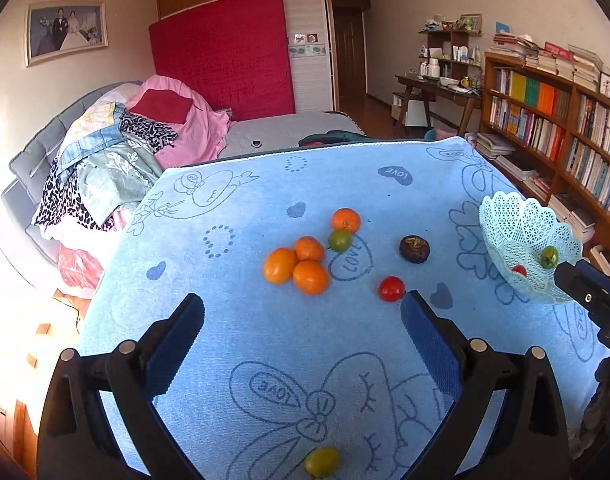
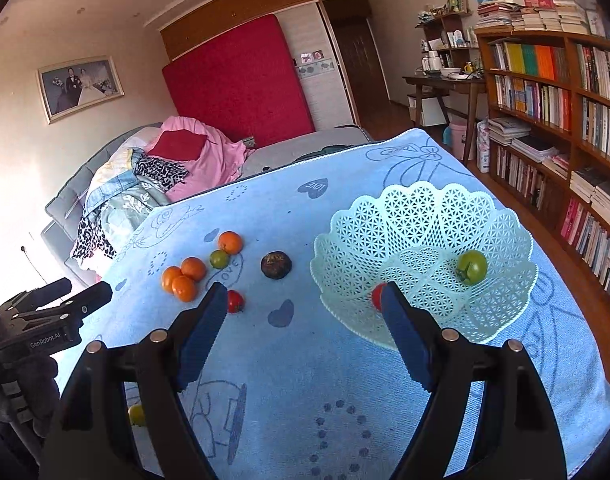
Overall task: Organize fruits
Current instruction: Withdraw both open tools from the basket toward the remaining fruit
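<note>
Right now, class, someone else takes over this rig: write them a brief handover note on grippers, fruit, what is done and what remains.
Left gripper: open, empty, above the cloth.
Right gripper: open, empty, near the basket.
Done: a green tomato and a red tomato lie in the basket.
Left on the blue cloth: four oranges, a small green fruit, a dark brown fruit, a red tomato on the cloth, and a yellow-green fruit at the near edge.

Bookshelf (image 2: 565,92), bed (image 1: 289,132), framed photo (image 1: 67,32)
</note>
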### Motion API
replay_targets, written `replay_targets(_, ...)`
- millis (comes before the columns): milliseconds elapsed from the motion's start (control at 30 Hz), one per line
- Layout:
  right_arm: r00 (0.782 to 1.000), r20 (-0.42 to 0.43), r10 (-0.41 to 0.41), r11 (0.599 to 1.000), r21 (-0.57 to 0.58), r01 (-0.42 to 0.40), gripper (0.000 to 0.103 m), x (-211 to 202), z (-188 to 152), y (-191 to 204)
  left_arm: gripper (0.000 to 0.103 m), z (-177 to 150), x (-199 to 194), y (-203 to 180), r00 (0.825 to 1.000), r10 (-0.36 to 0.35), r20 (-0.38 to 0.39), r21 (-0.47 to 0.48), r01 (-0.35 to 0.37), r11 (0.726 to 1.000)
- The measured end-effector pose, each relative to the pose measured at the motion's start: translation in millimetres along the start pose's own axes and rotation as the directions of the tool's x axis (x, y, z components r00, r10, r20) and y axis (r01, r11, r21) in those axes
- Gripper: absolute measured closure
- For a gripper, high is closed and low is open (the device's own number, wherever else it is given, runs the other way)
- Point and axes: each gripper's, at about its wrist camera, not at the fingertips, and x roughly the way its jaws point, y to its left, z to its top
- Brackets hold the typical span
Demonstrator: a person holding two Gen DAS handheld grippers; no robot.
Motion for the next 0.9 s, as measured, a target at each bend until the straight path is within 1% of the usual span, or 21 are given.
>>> replay_targets(133, 0.999, -0.038, 0.038, 0.999, -0.034, -0.039, 0.023, 8.7, -12.5, 17.1, 0.005, -17.7, -1.0, 22.2, 0.999, 0.045, -0.027, -0.013, -0.046, 0.999)
replay_targets(267, 0.994, -0.082, 0.076, 0.994, -0.069, -0.082, 0.023, 17.1, -24.9, 35.5, 0.005, -38.7, 1.1, 44.4, 0.995, 0.066, -0.074, -0.038, -0.069, 0.997)
replay_targets(433, 0.981, -0.146, 0.125, 0.984, -0.106, -0.141, 0.023, 29.2, -42.4, 57.0, 0.005, -59.6, 5.7, 63.7, 0.987, 0.102, -0.124, -0.04, -0.108, 0.993)
replay_targets(567, 0.969, -0.193, 0.151, 0.974, -0.14, -0.18, 0.023, 36.5, -57.6, 76.7, 0.005, -70.1, 10.6, 80.0, 0.981, 0.115, -0.156, -0.075, -0.128, 0.989)
replay_targets(700, 0.966, -0.214, 0.143, 0.976, -0.131, -0.174, 0.023, 45.3, -61.8, 80.3, 0.005, -76.7, 11.3, 85.5, 0.981, 0.093, -0.171, -0.104, -0.112, 0.988)
replay_targets(900, 0.963, -0.235, 0.128, 0.987, -0.066, -0.147, 0.023, 64.6, -52.1, 68.5, 0.005, -86.8, 11.9, 68.7, 0.982, 0.013, -0.188, -0.092, -0.031, 0.995)
